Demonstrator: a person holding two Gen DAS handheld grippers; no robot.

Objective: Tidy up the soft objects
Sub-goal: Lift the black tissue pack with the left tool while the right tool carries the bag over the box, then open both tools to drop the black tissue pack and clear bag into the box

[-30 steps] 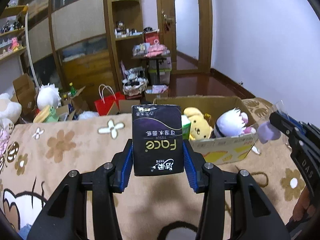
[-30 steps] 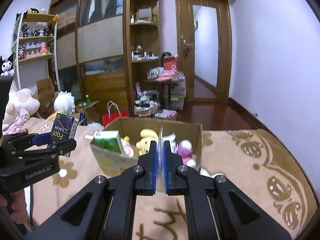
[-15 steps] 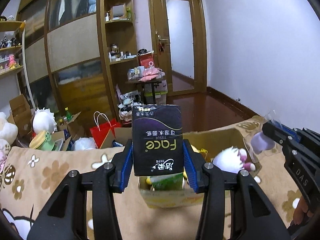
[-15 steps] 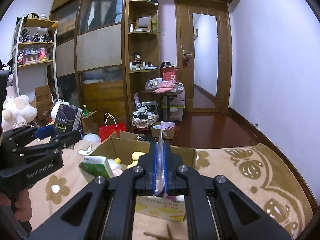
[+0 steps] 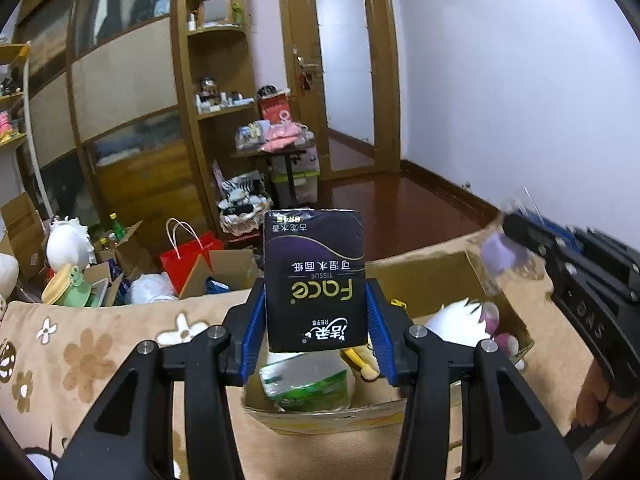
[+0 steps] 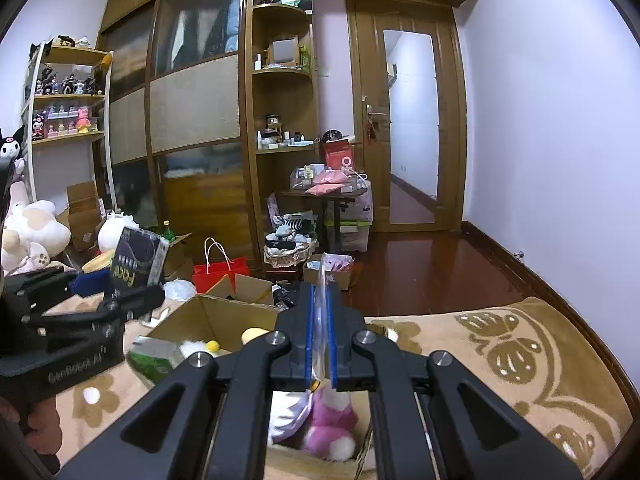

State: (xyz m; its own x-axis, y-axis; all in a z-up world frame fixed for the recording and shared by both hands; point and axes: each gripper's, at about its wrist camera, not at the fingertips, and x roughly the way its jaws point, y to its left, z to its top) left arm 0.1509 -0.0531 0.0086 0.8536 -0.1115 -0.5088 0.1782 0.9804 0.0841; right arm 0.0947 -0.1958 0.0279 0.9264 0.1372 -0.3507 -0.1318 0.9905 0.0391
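Observation:
My left gripper (image 5: pixel 316 320) is shut on a black Face tissue pack (image 5: pixel 315 278) and holds it upright above the near end of the open cardboard box (image 5: pixel 492 280). The pack also shows in the right wrist view (image 6: pixel 138 258). The box holds a green tissue pack (image 5: pixel 308 382), a white plush (image 5: pixel 452 314) and a pink plush (image 6: pixel 332 420). My right gripper (image 6: pixel 319 330) is shut on a clear plastic bag (image 6: pixel 319 320) over the box, with something pale purple hanging in the bag (image 5: pixel 502 254).
The box stands on a beige flowered blanket (image 5: pixel 80 356). Beyond the blanket's edge lie a red paper bag (image 5: pixel 188 258), open cartons and plush toys (image 5: pixel 68 242). A wooden cabinet (image 6: pixel 192 120), a small loaded table (image 6: pixel 328 188) and a door (image 6: pixel 412 128) stand behind.
Both grippers have risen and moved forward over the box. The tissue pack and the plastic bag stay gripped. The box now sits lower and closer in both views.

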